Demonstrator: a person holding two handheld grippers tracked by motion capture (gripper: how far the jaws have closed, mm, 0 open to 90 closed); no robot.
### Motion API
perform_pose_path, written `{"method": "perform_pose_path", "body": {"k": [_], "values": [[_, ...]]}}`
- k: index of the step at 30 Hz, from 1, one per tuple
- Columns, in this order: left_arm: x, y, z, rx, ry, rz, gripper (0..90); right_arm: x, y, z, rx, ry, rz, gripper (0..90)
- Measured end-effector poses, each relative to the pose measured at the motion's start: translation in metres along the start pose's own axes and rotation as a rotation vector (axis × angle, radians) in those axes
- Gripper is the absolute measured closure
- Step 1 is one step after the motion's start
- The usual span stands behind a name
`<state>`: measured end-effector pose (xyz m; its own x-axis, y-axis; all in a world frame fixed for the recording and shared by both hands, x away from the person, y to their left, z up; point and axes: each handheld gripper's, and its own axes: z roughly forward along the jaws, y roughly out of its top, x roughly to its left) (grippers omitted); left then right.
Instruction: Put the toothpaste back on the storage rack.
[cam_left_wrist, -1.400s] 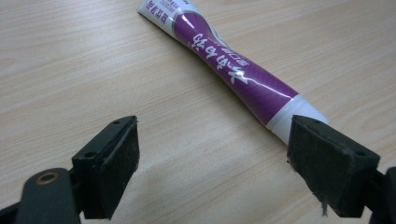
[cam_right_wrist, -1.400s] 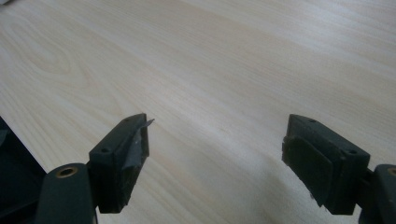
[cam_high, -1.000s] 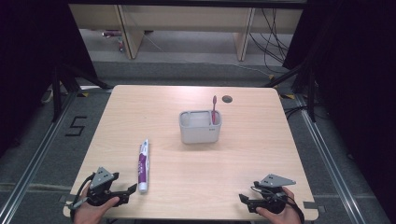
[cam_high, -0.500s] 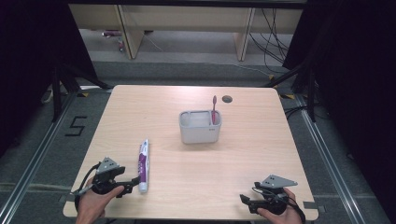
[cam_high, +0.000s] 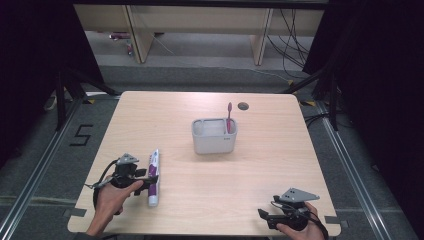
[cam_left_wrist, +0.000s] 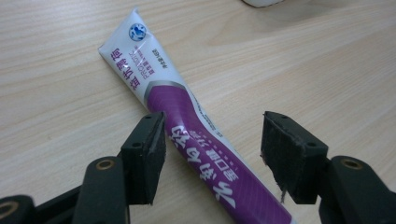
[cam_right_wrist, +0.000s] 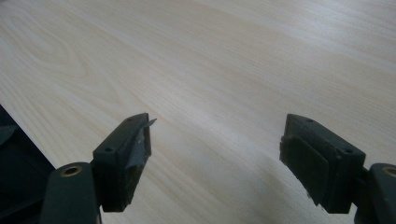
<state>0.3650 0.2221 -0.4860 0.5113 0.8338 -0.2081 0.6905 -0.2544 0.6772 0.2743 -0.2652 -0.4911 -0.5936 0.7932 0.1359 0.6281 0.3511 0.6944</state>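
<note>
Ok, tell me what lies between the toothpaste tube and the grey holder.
Nothing: in the high view, bare wooden table separates the toothpaste tube from the grey holder. The left tool sits at the tube's other side, open around it.

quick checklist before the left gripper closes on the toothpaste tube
1. Left gripper open: ok, jaws stand apart.
2. Toothpaste tube between the jaws: ok, its purple part runs through the gap.
3. Tube centred in the gap: not ok, it lies close to one jaw, with bare table beside the other.
4. Tube lying flat on the table: ok.
5. Right gripper out of the way: ok, open at the near right corner, far from the tube.
6. Holder with toothbrush clear of the grasp: ok, it stands farther back.
</note>
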Motion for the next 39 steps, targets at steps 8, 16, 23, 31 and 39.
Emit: {"method": "perform_pose_path", "body": {"k": [8, 16, 23, 31, 39], "values": [[0.003, 0.007, 0.005, 0.032, 0.006, -0.014, 43.0, -0.001, -0.001, -0.001, -0.005, -0.004, -0.018, 25.0], [0.004, 0.013, 0.012, 0.113, 0.031, 0.016, 47.0, -0.001, -0.001, -0.001, 0.009, 0.011, -0.022, 25.1], [0.007, 0.016, 0.015, 0.164, 0.039, 0.011, 47.7, -0.001, -0.001, -0.001, 0.004, 0.004, -0.031, 25.2], [0.006, 0.024, 0.019, 0.197, 0.051, 0.033, 49.7, 0.002, -0.001, 0.000, -0.003, 0.015, 0.005, 25.4], [0.002, 0.029, 0.024, 0.231, 0.038, 0.049, 51.5, 0.001, -0.001, -0.002, 0.000, 0.000, -0.003, 25.5]]}}
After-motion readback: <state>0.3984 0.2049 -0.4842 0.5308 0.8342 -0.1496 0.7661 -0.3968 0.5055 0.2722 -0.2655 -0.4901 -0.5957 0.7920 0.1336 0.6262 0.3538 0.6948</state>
